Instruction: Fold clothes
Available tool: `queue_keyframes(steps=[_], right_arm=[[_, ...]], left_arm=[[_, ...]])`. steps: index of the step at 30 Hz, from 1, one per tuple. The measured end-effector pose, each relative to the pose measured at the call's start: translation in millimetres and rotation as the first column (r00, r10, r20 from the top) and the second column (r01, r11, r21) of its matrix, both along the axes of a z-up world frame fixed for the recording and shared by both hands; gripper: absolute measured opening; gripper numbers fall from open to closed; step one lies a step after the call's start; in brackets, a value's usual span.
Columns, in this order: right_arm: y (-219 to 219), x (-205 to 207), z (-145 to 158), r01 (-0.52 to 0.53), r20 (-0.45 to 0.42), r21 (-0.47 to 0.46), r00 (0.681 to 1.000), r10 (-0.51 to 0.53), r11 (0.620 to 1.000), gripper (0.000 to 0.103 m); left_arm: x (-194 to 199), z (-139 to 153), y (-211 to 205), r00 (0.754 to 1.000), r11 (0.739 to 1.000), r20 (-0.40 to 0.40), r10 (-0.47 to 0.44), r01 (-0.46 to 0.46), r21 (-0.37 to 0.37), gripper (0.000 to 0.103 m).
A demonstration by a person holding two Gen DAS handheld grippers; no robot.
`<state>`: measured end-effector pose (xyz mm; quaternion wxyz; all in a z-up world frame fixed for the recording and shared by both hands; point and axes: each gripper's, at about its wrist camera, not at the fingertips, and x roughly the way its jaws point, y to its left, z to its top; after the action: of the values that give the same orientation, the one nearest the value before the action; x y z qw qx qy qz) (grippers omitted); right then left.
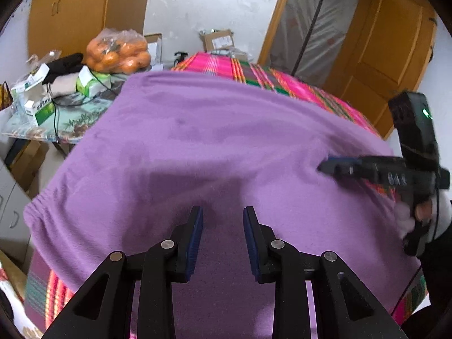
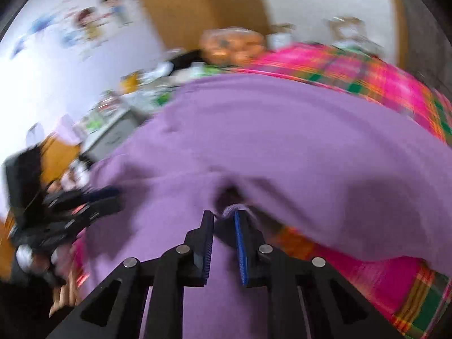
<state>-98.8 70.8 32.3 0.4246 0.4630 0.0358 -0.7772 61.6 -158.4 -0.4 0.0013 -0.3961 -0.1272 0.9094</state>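
Note:
A purple fleece garment lies spread over a pink and green plaid cover, its gathered elastic hem at the left edge. My left gripper hovers low over the near part of the cloth, jaws apart with only flat fabric beneath them. At the right edge of the left wrist view, my right gripper touches the garment. The blurred right wrist view shows that gripper pinching a raised fold of the purple garment at its tips, with the fabric puckered just ahead. The left gripper shows at the left there.
A side table at the left carries medicine boxes, cables and a bag of oranges. A cardboard box stands behind the plaid cover. A wooden door is at the right, a wardrobe at the back left.

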Motion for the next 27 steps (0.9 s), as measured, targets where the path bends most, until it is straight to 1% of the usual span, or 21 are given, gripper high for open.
queue_keyframes(steps=[1,4,8,10,14,16,18,19,21,24,27], right_arm=[[10.3,-6.9,1.8,0.041,0.013,-0.022,0.999,-0.041,0.999,0.013],[52.8,-13.4,20.7,0.116,-0.017,-0.102,0.993,-0.118,0.988,0.013],[100.9,-25.9,26.8,0.233,-0.019,-0.107,0.971,-0.236,0.967,0.015],[116.1,-32.4,26.9,0.273,-0.011,-0.104,0.961,-0.276,0.956,0.015],[109.9,-38.4,21.3,0.26,-0.016,-0.082,0.965,-0.262,0.962,0.015],[105.1,-40.5,14.4,0.254,-0.029,-0.045,0.967,-0.255,0.966,0.015],[102.0,-44.6,0.4,0.265,-0.032,0.035,0.964,-0.264,0.964,0.015],[103.9,-45.4,-5.0,0.268,-0.02,0.053,0.963,-0.268,0.962,0.012],[111.2,-42.6,-5.0,0.259,-0.006,0.046,0.966,-0.258,0.965,0.012],[125.2,-34.8,-1.6,0.24,-0.01,0.064,0.971,-0.24,0.969,0.012],[149.2,-34.4,6.2,0.3,-0.039,0.035,0.954,-0.299,0.953,0.013]], left_arm=[[0.0,-1.4,-0.7,1.0,1.0,0.0,0.0,0.0,0.002,0.03],[1.8,-0.7,-3.6,1.0,1.0,-0.002,0.002,-0.002,0.01,0.03],[1.2,-0.6,-1.9,1.0,1.0,-0.001,0.004,-0.004,0.005,0.03],[0.1,-0.2,1.0,1.0,1.0,0.0,-0.003,0.003,0.01,0.03],[-3.5,3.2,9.7,1.0,1.0,-0.003,-0.028,0.028,0.009,0.03],[-3.0,6.3,12.8,0.999,0.999,-0.009,-0.035,0.035,0.006,0.03],[-2.0,9.3,15.0,0.999,0.999,-0.015,-0.04,0.04,0.003,0.03],[-1.3,10.5,15.4,0.999,0.999,-0.017,-0.04,0.04,0.001,0.03],[0.4,11.5,12.6,0.999,0.999,-0.017,-0.033,0.033,-0.001,0.03],[1.6,10.3,8.4,1.0,1.0,-0.011,-0.016,0.016,0.003,0.03],[0.6,9.6,10.2,1.0,1.0,-0.011,-0.019,0.019,0.01,0.03]])
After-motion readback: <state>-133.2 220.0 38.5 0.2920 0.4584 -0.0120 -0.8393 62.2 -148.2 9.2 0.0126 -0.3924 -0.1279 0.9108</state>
